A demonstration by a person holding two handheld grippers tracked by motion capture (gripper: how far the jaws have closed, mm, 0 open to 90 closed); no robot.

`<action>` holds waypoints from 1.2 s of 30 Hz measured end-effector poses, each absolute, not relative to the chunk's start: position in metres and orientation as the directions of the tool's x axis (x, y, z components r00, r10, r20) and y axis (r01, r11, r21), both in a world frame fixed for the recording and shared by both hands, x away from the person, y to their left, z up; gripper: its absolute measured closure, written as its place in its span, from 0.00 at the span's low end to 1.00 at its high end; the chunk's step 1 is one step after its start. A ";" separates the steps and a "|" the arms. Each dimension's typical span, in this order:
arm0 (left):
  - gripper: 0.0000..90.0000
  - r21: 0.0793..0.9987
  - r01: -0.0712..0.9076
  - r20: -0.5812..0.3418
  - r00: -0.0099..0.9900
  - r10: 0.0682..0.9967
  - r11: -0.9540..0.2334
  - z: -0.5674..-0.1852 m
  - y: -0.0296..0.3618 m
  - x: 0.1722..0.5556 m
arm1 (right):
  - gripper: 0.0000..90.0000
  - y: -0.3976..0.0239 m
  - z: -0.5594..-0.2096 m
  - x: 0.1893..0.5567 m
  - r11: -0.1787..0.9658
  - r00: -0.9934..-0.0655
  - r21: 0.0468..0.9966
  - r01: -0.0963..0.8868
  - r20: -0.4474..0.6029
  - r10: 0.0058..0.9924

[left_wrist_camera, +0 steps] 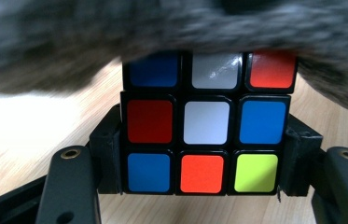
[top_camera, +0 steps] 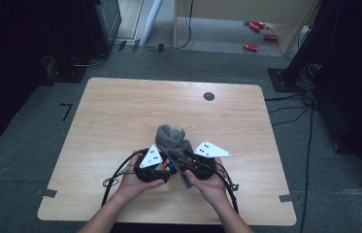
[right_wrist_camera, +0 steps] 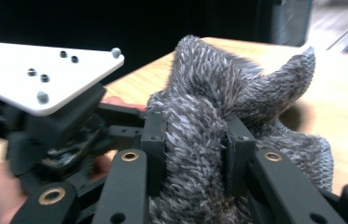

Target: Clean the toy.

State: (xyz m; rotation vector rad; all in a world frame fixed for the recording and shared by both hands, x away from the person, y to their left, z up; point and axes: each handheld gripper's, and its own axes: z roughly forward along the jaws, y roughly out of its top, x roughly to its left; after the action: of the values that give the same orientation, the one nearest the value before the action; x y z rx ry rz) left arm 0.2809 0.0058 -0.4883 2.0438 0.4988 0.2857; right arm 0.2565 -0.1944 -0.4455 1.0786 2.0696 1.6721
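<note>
The left tongs [left_wrist_camera: 202,186] clamp a cube [left_wrist_camera: 203,140] by two opposite sides, low over the surface [top_camera: 120,111] near its front edge, steadying it with one face exposed. The right tongs [right_wrist_camera: 195,144] pinch a grey cloth [right_wrist_camera: 237,93], draped over the cube's top, probably to wipe it

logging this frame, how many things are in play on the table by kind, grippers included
grippers: 2, left and right
puzzle cube: 1, clamped in the left gripper
grey fuzzy cloth: 1, pinched in the right gripper
total: 4
</note>
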 end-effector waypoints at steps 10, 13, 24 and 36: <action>0.39 0.860 0.230 0.011 0.884 0.468 -0.455 -0.489 0.009 0.282 | 0.76 -0.203 -0.457 0.261 0.006 -0.617 0.909 0.418 0.279 0.736; 0.39 0.868 0.223 0.014 0.882 0.471 -0.444 -0.485 0.009 0.282 | 0.76 -0.201 -0.454 0.261 0.010 -0.625 0.915 0.404 0.268 0.734; 0.39 0.856 0.199 0.052 0.885 0.463 -0.476 -0.482 0.005 0.278 | 0.76 -0.203 -0.447 0.260 0.010 -0.596 0.898 0.439 0.283 0.751; 0.39 0.866 0.161 0.087 0.884 0.460 -0.473 -0.484 0.005 0.282 | 0.76 -0.206 -0.448 0.266 0.017 -0.600 0.905 0.424 0.267 0.754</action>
State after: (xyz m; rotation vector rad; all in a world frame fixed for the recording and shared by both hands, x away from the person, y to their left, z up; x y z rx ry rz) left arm 0.2817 0.0050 -0.4844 2.0601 0.4492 0.3806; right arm 0.2658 -0.2062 -0.4479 1.2147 2.0081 1.6100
